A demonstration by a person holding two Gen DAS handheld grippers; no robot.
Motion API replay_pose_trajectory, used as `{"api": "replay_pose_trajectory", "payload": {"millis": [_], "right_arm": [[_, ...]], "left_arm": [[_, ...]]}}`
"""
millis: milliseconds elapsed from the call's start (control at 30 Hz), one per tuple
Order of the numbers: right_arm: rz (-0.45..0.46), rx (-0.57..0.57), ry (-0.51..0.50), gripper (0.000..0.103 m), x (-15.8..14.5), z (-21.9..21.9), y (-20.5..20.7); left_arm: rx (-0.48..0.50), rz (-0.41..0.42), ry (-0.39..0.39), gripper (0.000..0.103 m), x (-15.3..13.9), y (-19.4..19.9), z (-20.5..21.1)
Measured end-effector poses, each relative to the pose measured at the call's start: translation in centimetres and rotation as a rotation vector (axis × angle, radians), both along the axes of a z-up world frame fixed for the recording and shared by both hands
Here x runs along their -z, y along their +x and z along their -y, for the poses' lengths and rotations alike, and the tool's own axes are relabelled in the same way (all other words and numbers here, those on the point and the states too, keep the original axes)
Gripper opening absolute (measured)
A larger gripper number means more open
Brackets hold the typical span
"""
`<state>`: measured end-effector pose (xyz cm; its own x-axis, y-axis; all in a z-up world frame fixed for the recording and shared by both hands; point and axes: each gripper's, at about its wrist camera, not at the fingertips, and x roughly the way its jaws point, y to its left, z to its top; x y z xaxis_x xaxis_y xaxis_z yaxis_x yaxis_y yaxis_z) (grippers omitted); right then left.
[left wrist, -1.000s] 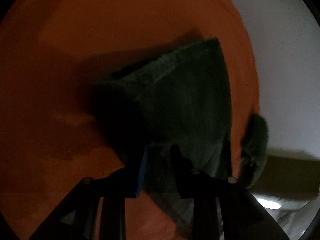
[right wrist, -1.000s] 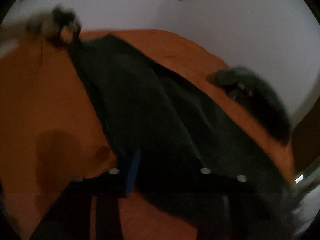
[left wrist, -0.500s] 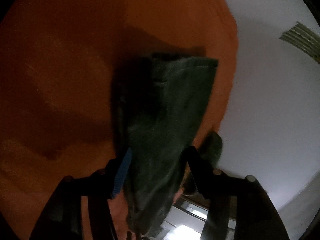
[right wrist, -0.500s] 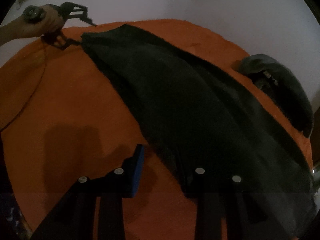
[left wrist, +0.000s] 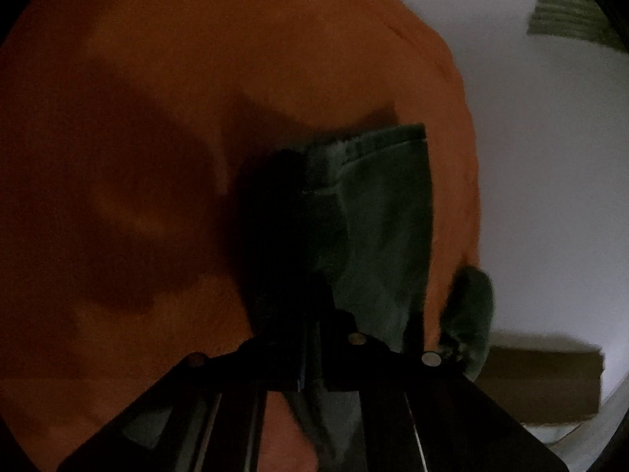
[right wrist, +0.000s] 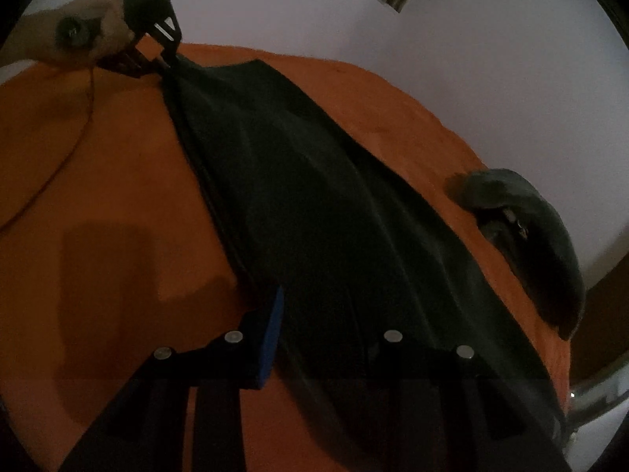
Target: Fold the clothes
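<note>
Dark green denim trousers (right wrist: 334, 212), heavy and limp, on orange bedcover (right wrist: 98, 165): left gripper (left wrist: 312, 338) clamped on one end, right gripper (right wrist: 330, 338) holding the opposite end; best gripped at hems.

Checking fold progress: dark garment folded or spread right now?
Spread: the dark garment lies long and flat across the orange surface, one end pinched by the left gripper.

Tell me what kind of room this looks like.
Probably a bedroom: an orange blanket covers what seems to be a bed against plain white walls, with dark trousers spread on it for folding.
</note>
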<state>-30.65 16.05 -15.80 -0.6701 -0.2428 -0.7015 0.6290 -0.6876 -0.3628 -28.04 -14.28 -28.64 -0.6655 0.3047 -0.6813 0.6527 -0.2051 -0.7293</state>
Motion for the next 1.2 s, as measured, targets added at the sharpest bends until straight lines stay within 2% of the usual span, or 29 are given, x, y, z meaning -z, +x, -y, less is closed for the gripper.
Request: {"api": "replay_pose_trajectory", "payload": {"millis": [67,167,200,233,267,333,367,467,567,667,700,733,767,833,900,1033,1200], "right_arm": [[0.027,0.006,-0.029,0.03,0.0,0.1,0.1],[0.076,0.028,-0.058,0.03,0.5,-0.6,0.8],[0.088,0.033,-0.061,0.03,0.6,-0.9,1.0],[0.102,0.039,-0.06,0.03,0.8,-1.2,1.2],[0.116,0.046,-0.059,0.03,1.1,-1.6,1.4],[0.13,0.057,-0.057,0.03,1.4,-2.1,1.5],[0.141,0.062,-0.059,0.03,1.5,-2.4,1.5],[0.175,0.066,-0.064,0.03,2.0,-2.9,0.6],[0.189,0.084,-0.085,0.03,1.7,-3.2,-0.6],[0.197,0.111,-0.135,0.03,0.9,-3.8,-1.6],[0.199,0.113,-0.139,0.03,0.8,-4.0,-1.8],[0.196,0.114,-0.135,0.03,0.7,-4.1,-2.0],[0.193,0.116,-0.13,0.03,0.7,-4.2,-2.1],[0.199,0.127,-0.13,0.03,0.9,-4.6,-2.3],[0.216,0.148,-0.146,0.03,0.9,-5.2,-2.7],[0.276,0.209,-0.205,0.03,1.4,-6.6,-3.7],[0.297,0.226,-0.226,0.03,1.6,-7.0,-3.7]], "left_arm": [[-0.026,0.003,0.062,0.006,1.1,1.2,0.8],[-0.198,-0.059,0.001,0.007,0.3,6.0,1.2],[-0.201,-0.065,-0.041,0.016,0.1,6.9,0.8],[-0.165,-0.057,-0.059,0.036,0.1,7.3,0.6],[-0.128,-0.049,-0.054,0.042,0.5,7.6,0.2],[-0.065,-0.042,0.031,0.043,2.1,7.5,-0.6],[-0.077,-0.059,0.046,0.043,2.3,7.3,-0.8],[-0.135,-0.125,0.013,0.043,2.4,6.7,-1.1],[-0.096,-0.136,-0.038,0.043,2.3,5.1,-1.9],[-0.08,-0.102,-0.103,0.042,2.3,2.5,-2.9],[-0.075,-0.096,-0.125,0.039,2.1,1.7,-3.3],[-0.065,-0.085,-0.155,0.009,1.9,1.5,-3.3],[-0.056,-0.073,-0.186,0.0,1.7,1.3,-3.4],[-0.05,-0.06,-0.202,0.0,1.6,0.8,-3.5],[-0.084,-0.073,-0.168,0.0,1.9,0.9,-2.6],[-0.163,-0.105,-0.013,0.0,3.9,1.6,-0.5],[-0.187,-0.112,0.1,0.003,5.2,3.3,-0.1]]}}
